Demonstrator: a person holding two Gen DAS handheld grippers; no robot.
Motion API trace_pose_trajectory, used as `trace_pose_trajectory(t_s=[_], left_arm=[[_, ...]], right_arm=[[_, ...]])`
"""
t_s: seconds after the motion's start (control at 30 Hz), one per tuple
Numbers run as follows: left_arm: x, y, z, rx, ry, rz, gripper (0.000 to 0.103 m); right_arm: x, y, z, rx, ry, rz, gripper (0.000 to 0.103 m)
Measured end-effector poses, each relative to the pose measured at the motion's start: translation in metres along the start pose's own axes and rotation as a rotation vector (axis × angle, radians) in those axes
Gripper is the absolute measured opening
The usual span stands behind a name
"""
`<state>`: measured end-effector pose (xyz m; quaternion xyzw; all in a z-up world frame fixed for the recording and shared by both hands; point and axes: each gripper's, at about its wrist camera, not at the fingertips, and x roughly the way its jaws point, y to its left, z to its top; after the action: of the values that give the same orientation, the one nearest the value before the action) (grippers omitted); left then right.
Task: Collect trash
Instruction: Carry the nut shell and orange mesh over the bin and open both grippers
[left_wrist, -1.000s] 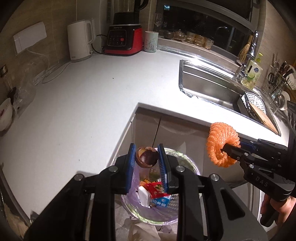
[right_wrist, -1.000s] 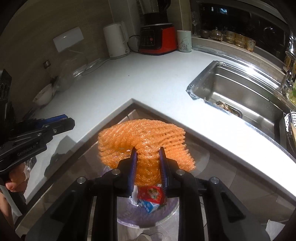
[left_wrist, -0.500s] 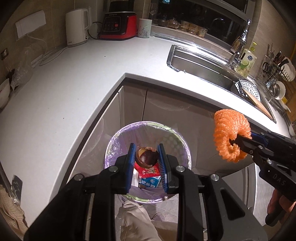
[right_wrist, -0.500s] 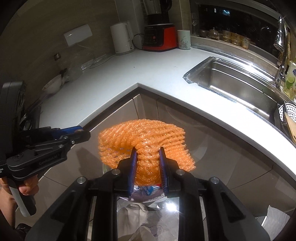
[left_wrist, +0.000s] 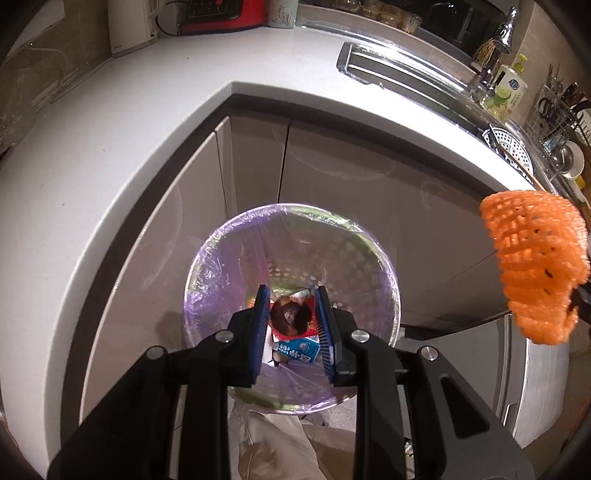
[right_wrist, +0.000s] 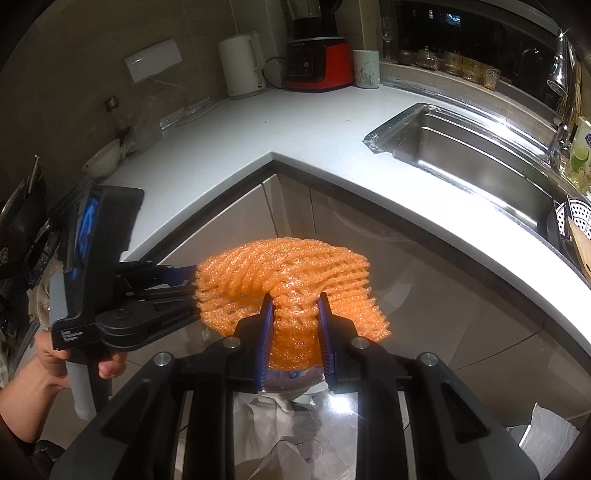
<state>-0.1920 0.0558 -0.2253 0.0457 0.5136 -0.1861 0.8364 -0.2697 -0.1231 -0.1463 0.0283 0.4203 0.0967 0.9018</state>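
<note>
My left gripper (left_wrist: 290, 306) hangs over the round trash bin (left_wrist: 221, 251) lined with a purple bag. A dark brown fruit husk (left_wrist: 291, 316) shows between its blue pads, blurred, above a red and blue carton (left_wrist: 299, 349) in the bin; I cannot tell whether the pads still hold it. My right gripper (right_wrist: 293, 314) is shut on an orange foam fruit net (right_wrist: 288, 273), held in the air to the right of the bin. The net also shows in the left wrist view (left_wrist: 535, 266). The left gripper also shows at the left of the right wrist view (right_wrist: 177, 288).
A white L-shaped countertop (left_wrist: 129, 129) wraps around the bin, with grey cabinet doors (left_wrist: 332, 177) below. A steel sink (right_wrist: 461, 155), kettle (right_wrist: 242, 66) and red blender (right_wrist: 317, 66) stand further back. Crumpled white bags (right_wrist: 266, 413) lie on the floor.
Both grippers have dropped lower toward the floor, with the left one closer over the bin. The brown husk now looks blurred and lower between the left pads. The right gripper still holds the net.
</note>
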Motion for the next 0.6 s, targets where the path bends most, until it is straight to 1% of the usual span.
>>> trace_pose_trajectory(t_s=[0.03, 0.07, 0.1, 0.13, 0.27, 0.3, 0.4, 0.43, 0.47, 0.5, 0.53, 0.57, 0.6], left_arm=[[0.007, -0.001, 0.001, 0.003, 0.013, 0.000, 0.028], [0.013, -0.002, 0.002, 0.004, 0.025, -0.002, 0.038], [0.017, -0.002, 0.002, 0.004, 0.035, 0.000, 0.042], [0.019, -0.004, 0.003, 0.004, 0.036, 0.002, 0.049], [0.016, -0.009, 0.007, 0.019, 0.032, -0.008, 0.057], [0.013, -0.009, 0.009, 0.024, 0.029, -0.009, 0.058], [-0.007, -0.008, 0.013, 0.024, 0.005, -0.019, 0.059], [-0.016, -0.007, 0.015, 0.016, -0.010, -0.019, 0.063], [-0.028, -0.005, 0.015, 0.008, -0.033, -0.013, 0.069], [-0.040, -0.002, 0.016, 0.002, -0.056, -0.004, 0.073], [-0.052, 0.000, 0.017, -0.004, -0.080, 0.012, 0.079], [-0.065, 0.003, 0.018, -0.008, -0.105, 0.028, 0.082], [-0.075, 0.005, 0.018, -0.011, -0.126, 0.040, 0.083]], right_arm=[[0.001, -0.001, 0.000, 0.002, 0.005, -0.003, 0.023], [0.002, -0.001, 0.000, 0.006, 0.009, -0.005, 0.023], [0.003, -0.002, -0.002, 0.009, 0.012, -0.007, 0.023], [0.004, -0.003, -0.002, 0.011, 0.015, -0.010, 0.023], [0.008, -0.006, -0.001, 0.026, 0.023, -0.015, 0.023], [0.009, -0.007, 0.000, 0.027, 0.023, -0.015, 0.023], [0.010, -0.005, 0.003, 0.029, 0.019, -0.010, 0.023], [0.011, -0.006, 0.003, 0.028, 0.019, -0.006, 0.023], [0.012, -0.006, 0.003, 0.026, 0.019, -0.002, 0.023], [0.014, -0.005, 0.003, 0.025, 0.019, 0.004, 0.023], [0.016, -0.004, 0.002, 0.024, 0.021, 0.013, 0.023], [0.018, -0.005, 0.000, 0.020, 0.024, 0.021, 0.023], [0.022, -0.003, -0.001, 0.015, 0.029, 0.027, 0.023]])
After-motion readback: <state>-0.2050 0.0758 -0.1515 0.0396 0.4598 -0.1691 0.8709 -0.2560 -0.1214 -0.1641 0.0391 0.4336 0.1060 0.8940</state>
